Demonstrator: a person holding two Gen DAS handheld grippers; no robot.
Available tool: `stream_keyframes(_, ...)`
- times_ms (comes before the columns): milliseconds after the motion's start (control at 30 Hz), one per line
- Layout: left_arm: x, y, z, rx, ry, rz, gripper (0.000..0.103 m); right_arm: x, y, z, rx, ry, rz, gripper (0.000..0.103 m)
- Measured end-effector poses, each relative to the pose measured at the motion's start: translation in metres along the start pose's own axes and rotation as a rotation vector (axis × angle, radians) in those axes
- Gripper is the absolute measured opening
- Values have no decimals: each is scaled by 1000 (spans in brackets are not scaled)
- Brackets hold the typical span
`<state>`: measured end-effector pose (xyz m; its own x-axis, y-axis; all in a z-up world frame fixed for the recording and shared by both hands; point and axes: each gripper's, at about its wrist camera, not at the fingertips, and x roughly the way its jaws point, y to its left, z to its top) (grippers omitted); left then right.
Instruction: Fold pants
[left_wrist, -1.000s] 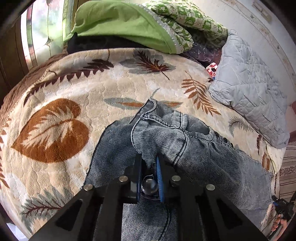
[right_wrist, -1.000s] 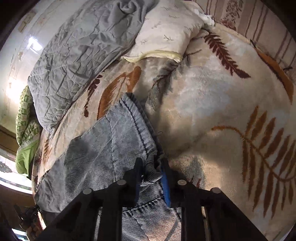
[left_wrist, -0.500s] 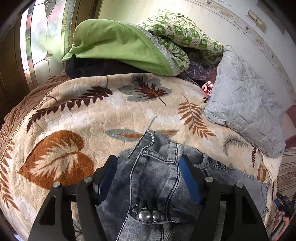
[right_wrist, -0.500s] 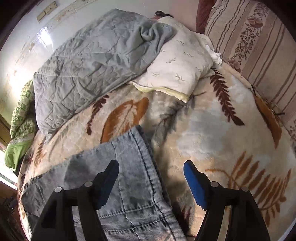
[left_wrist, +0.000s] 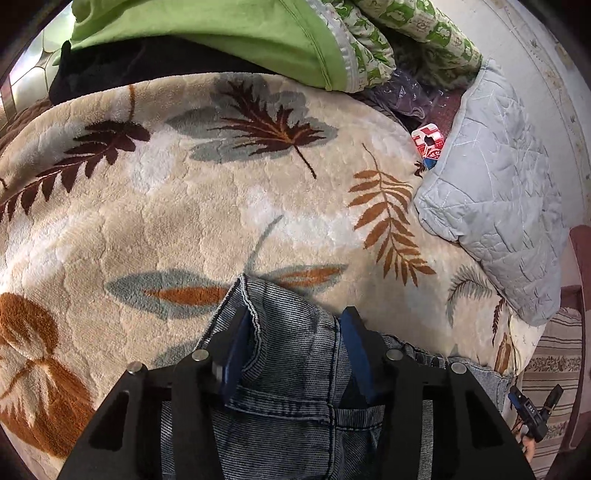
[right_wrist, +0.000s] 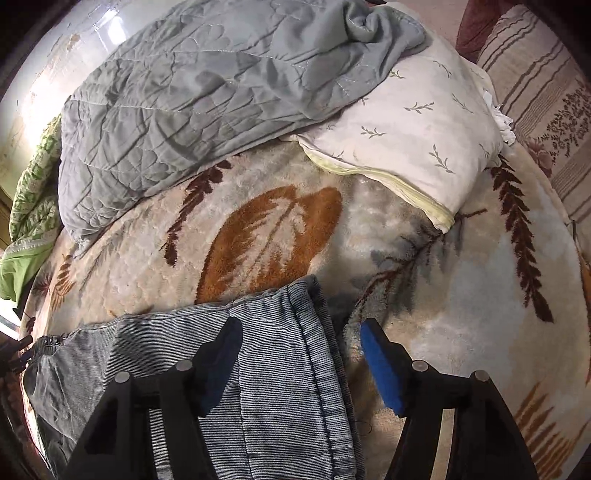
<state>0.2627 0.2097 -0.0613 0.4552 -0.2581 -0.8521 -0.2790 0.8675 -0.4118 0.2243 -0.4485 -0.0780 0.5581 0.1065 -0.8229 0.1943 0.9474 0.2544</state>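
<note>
1. Biggest change: both grippers have let go of the jeans (left_wrist: 291, 369). A second ago each was pinched shut on a bunched edge of denim. That denim now lies flat on the leaf-patterned blanket (left_wrist: 184, 203), so one fold looks laid down.
2. The left gripper (left_wrist: 293, 350) has slid back toward 6 o'clock, its jaws half apart and closing. The waistband corner (left_wrist: 251, 314) sits between the blue pads, at 12 o'clock of the fingers. I cannot tell whether the pads press it yet.
3. The right gripper (right_wrist: 299, 354) stands wider and is closing too. It straddles the seamed edge (right_wrist: 314, 350) of the jeans without touching it, so I judge a fresh grasp for the next fold.
4. The grey quilt (right_wrist: 184, 110) at 11 o'clock and the white pillow (right_wrist: 406, 129) at 1 o'clock have not moved.
5. Hidden: most of the jeans lie beneath the gripper bodies, so the evenness of the fold cannot be judged.
6. Small red packet (left_wrist: 428, 142) at 2 o'clock: its label is unreadable.
</note>
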Motion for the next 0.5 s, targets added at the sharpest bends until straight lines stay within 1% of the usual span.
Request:
stream_keyframes(67, 6, 4, 3, -28, 7, 4, 52, 2, -1, 2, 8, 8, -2, 68)
stream_keyframes(100, 9, 4, 3, -25, 11, 4, 52, 2, 0, 3, 11, 8, 6, 68)
stream_keyframes(200, 12, -6, 4, 27, -3, 34, 51, 3, 5, 6, -12, 4, -2, 68)
stream_keyframes(233, 12, -9, 5, 40, -8, 40, 38, 6, 6, 8, -15, 11, -9, 68)
stream_keyframes(267, 14, -12, 5, 55, -3, 60, 28, 10, 7, 10, -18, 20, -23, 68)
stream_keyframes(300, 16, -14, 5, 63, -1, 93, 16, 16, 7, 12, -20, 35, -32, 68)
stream_keyframes(333, 18, -14, 6, 69, -4, 114, 8, 23, 7, 13, -19, 54, -40, 62)
stream_keyframes(367, 18, -15, 6, 77, -7, 124, 6, 28, 7, 14, -22, 62, -41, 53)
stream_keyframes(400, 17, -14, 6, 80, -14, 135, 3, 32, 10, 14, -39, 66, -39, 32)
stream_keyframes(433, 14, -14, 7, 82, -31, 144, 2, 33, 14, 13, -59, 64, -60, 22)
stream_keyframes(467, 9, -14, 7, 85, -59, 148, 2, 32, 19, 12, -83, 54, -81, 17)
stream_keyframes(500, 2, -14, 8, 87, -93, 151, 2, 30, 23, 12, -103, 41, -91, 15)
